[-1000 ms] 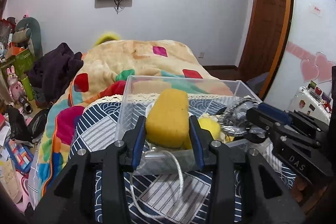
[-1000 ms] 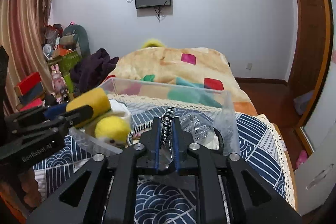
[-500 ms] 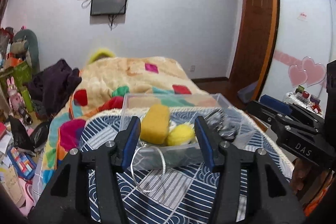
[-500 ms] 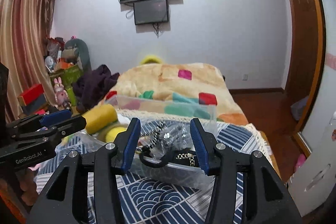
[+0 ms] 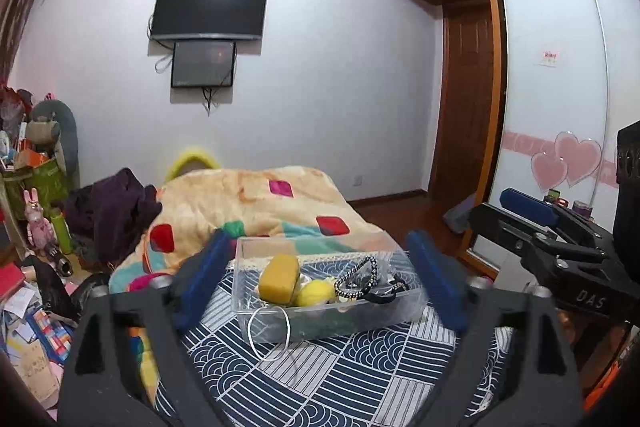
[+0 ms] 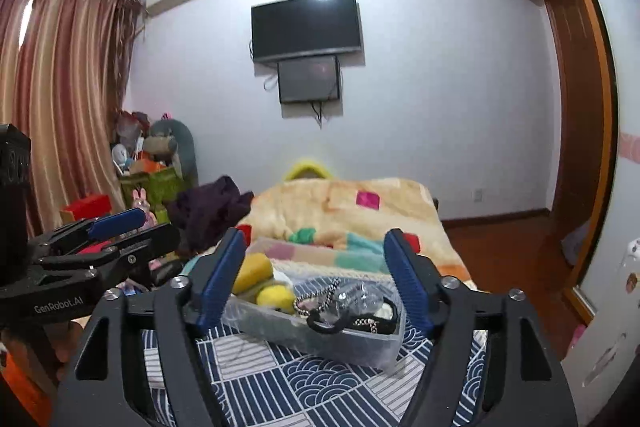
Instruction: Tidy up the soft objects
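Released, backed off | left gripper (image 5: 320,275), right gripper (image 6: 316,281) wide, empty | sponge (image 5: 279,271) in bin (image 5: 332,319) ahead

Both wrist cameras look forward along their blue-padded jaws from just above the bed, facing the far wall; both share the clear plastic box (image 5: 320,311) (image 6: 320,331) and wall-mounted black television (image 5: 208,9) (image 6: 306,27).
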### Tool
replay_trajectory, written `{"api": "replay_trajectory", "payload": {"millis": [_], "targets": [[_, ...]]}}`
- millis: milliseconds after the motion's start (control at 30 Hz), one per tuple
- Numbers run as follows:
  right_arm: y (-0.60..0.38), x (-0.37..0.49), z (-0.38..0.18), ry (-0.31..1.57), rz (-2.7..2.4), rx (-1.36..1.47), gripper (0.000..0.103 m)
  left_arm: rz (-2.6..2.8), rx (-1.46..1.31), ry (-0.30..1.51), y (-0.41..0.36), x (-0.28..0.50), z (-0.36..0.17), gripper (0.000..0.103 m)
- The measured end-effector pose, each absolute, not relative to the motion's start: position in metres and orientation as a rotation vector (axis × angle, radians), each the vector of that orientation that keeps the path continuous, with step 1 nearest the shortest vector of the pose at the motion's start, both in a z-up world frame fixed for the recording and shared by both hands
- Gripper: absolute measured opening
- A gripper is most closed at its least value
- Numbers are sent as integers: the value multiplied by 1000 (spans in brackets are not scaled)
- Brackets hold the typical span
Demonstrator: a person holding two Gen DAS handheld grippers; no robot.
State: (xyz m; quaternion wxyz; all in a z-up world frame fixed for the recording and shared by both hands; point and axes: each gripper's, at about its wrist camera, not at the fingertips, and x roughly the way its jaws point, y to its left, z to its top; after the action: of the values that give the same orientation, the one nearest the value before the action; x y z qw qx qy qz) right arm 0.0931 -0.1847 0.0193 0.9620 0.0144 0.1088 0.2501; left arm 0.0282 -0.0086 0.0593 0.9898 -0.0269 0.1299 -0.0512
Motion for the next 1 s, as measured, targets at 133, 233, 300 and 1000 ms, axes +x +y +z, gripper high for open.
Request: {"api": "replay_trajectory", "payload": {"millis": [133, 233, 300, 1000], "targets": [[-185, 86, 25, 193, 510, 35, 84, -94, -50, 236, -10, 13, 66, 102], [-185, 83, 26, 185, 509, 39, 89, -97, -51, 232, -11, 6, 69, 103], [-185, 80, 26, 174, 503, 44, 96, -96, -45, 230, -12, 3, 70, 103], [-191, 68, 18, 168, 486, 68, 103, -83, -52, 227, -14, -7, 73, 103]]}}
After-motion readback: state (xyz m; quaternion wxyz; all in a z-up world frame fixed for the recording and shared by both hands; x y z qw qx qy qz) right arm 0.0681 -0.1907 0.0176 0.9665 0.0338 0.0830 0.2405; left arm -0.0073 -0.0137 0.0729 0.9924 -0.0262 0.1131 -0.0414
